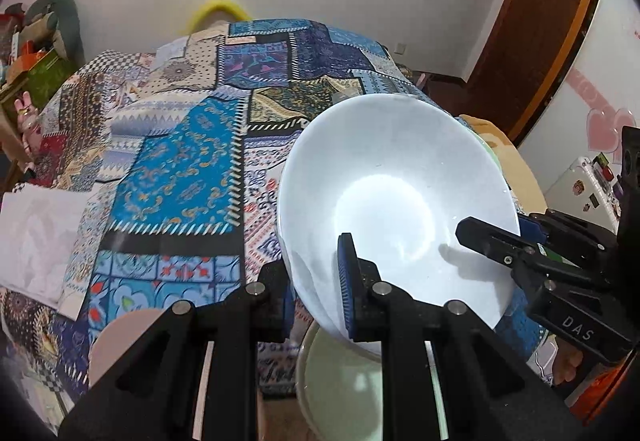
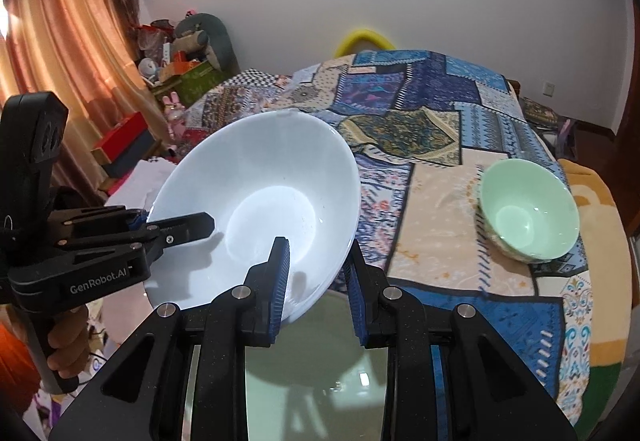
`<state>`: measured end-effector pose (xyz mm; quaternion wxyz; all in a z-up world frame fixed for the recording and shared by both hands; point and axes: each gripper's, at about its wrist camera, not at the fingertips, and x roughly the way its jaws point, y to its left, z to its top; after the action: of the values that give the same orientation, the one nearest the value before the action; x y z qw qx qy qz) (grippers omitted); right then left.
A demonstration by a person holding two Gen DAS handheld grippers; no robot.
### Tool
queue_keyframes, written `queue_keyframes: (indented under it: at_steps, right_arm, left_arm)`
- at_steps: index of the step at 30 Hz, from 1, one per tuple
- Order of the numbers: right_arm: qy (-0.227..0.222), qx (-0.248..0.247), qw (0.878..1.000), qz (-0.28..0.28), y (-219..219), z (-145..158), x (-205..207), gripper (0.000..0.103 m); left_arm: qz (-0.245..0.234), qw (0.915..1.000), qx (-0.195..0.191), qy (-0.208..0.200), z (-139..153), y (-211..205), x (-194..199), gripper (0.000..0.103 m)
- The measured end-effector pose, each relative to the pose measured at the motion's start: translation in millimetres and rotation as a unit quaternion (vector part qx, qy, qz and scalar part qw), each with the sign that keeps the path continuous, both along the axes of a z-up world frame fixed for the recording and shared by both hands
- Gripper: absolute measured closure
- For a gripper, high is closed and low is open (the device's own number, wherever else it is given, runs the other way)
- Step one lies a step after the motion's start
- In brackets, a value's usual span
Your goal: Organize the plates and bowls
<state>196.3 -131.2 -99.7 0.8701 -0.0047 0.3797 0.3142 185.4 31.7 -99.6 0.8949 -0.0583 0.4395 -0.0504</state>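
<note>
A large white bowl [image 1: 392, 197] is held in the air above the patchwork-covered table [image 1: 180, 161]. My left gripper [image 1: 316, 281] is shut on its near rim, one pad inside, one outside. My right gripper [image 2: 316, 281] is shut on the opposite rim of the same white bowl [image 2: 260, 197]. Each gripper shows in the other's view: the right gripper [image 1: 492, 237] and the left gripper [image 2: 180, 229]. A pale green plate [image 1: 344, 381] lies directly under the bowl; it also shows in the right wrist view [image 2: 320, 361]. A small green bowl [image 2: 528, 209] stands on the table to the right.
A pink plate [image 1: 120, 341] lies at the near left of the table. White paper [image 1: 36, 237] lies at the table's left edge. Boxes and toys [image 2: 180, 69] crowd the far left corner. A fridge [image 1: 580, 181] stands to the right.
</note>
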Motion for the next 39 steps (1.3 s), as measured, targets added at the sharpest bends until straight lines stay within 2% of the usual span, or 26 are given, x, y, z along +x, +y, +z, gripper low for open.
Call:
queue_keyframes:
  at_steps: [10,24,39]
  right_arm:
    - [-0.015,0.005,1.000,0.026,36,1,-27,0.077]
    - [0.005,0.007,0.998,0.068,90,-14,-54,0.077]
    - [0.050,-0.001,0.995,0.086,127,-48,-68,0.077]
  left_arm:
    - [0.026,0.9996,-0.006,-0.007,3,37,-41,0.085]
    - [0.071,0.9973,-0.014,-0.009,-7,92,-99,0.085]
    - [0.107,0.9934,-0.030,0.027,-49,139,-123,0.085]
